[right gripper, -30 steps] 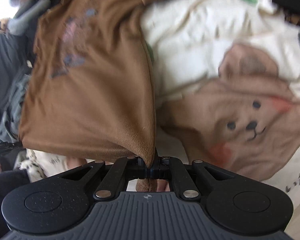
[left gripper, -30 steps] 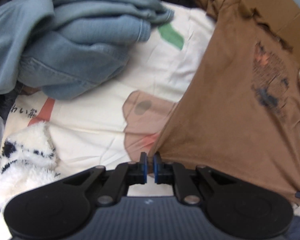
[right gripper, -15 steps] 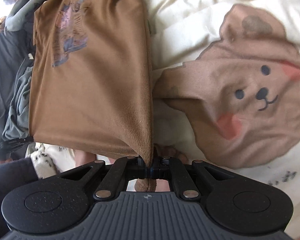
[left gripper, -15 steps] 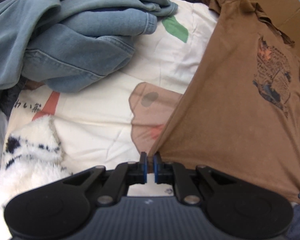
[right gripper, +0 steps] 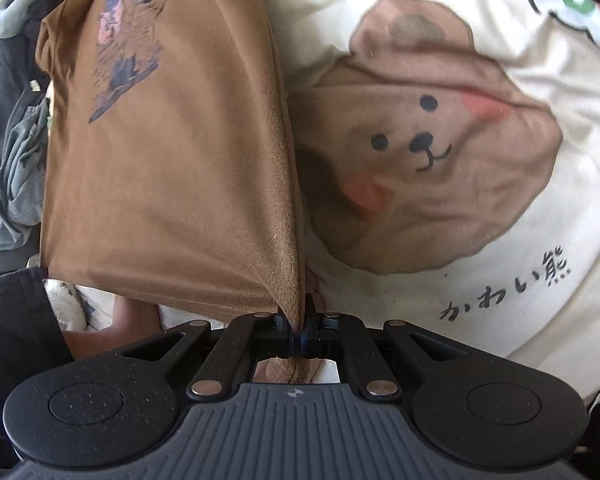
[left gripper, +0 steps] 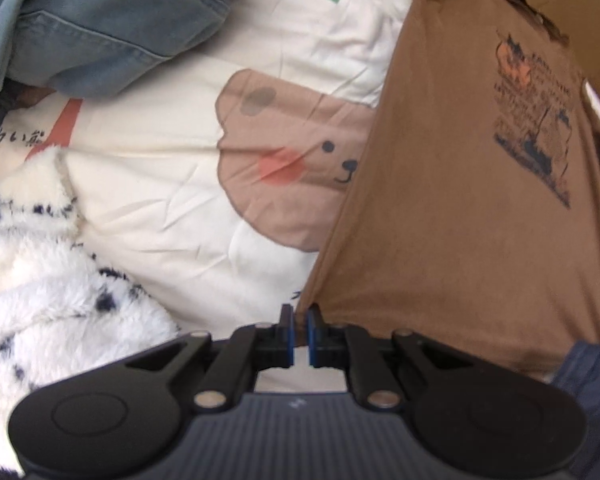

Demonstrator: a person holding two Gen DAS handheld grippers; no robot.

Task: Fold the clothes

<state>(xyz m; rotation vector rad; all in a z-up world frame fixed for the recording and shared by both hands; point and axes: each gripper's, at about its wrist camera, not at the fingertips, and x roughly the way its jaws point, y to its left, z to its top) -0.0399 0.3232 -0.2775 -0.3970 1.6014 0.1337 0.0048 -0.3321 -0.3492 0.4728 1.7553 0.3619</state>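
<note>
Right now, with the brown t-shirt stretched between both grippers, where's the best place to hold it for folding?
Keep to the two bottom hem corners. The left gripper and the right gripper each pinch one corner of the brown t-shirt, coming in from the hem side. Its hem runs taut between them and its printed front faces up, so the body spreads smooth over the bear blanket.

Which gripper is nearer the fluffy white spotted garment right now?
Left. The left gripper pinches the brown T-shirt hem corner just beside the fluffy white garment; the right gripper holds the opposite corner, farther away.
</note>
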